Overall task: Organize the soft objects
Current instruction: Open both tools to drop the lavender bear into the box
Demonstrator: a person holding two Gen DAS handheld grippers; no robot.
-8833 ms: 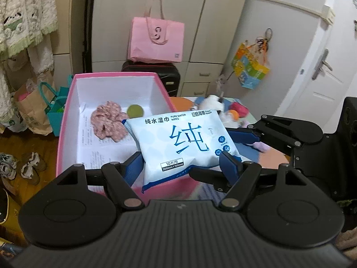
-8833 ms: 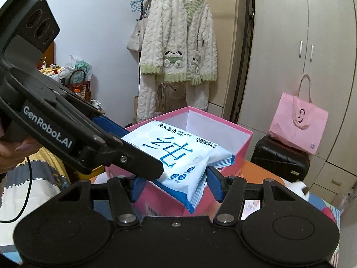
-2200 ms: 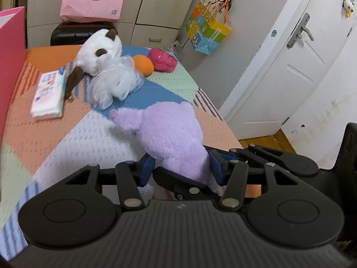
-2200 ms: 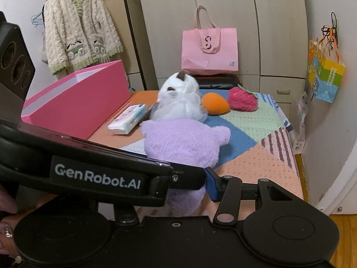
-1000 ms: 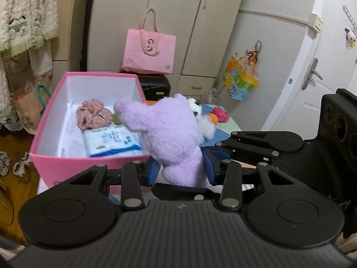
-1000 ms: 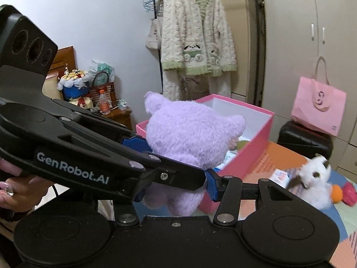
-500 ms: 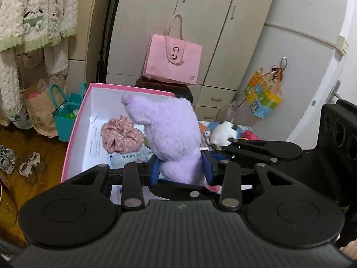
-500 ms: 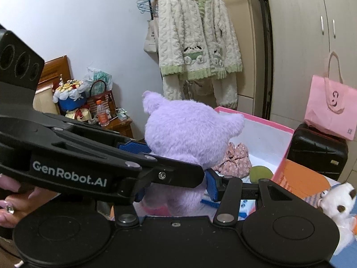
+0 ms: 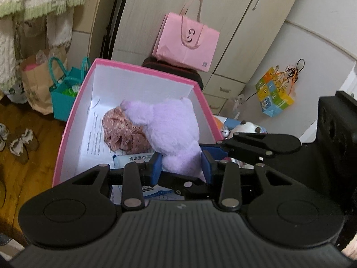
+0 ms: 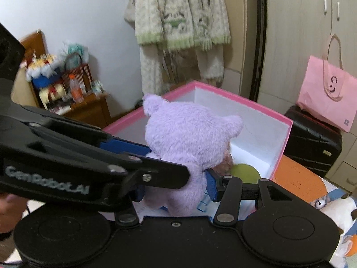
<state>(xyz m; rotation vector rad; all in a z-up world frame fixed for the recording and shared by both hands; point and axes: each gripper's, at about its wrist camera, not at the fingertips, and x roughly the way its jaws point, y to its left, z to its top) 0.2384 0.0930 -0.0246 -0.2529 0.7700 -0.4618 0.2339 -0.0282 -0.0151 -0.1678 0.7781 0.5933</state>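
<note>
I have both grippers on the fluffy lilac plush toy [image 9: 171, 129], which sits over the open pink cardboard box with a white lining [image 9: 142, 82]. My left gripper [image 9: 181, 164] has its blue pads pressed into the toy's lower body, one on each side, so it is clamped on the plush at a narrow opening. My right gripper [image 10: 176, 184] comes in across from the right and likewise pinches the toy's lower body between its blue pads; in the right wrist view the left gripper's black arm crosses in front of it. The toy's head and ears lean toward the far end of the box, its upper part inside the walls. Under and beside the toy, to its left, lies a crumpled pink floral fabric scrunchie [image 9: 121, 131], and nearer to me a flat white and blue pack of wet wipes [image 9: 133, 159] lies on the box floor. A round green ball [image 10: 245, 173] shows at the far side of the toy in the right wrist view. Beyond the box a pink paper shopping bag [image 9: 186, 42] stands on a black suitcase [image 10: 312, 138]. A white and brown plush animal [image 10: 337, 207] lies outside the box on the right.
</note>
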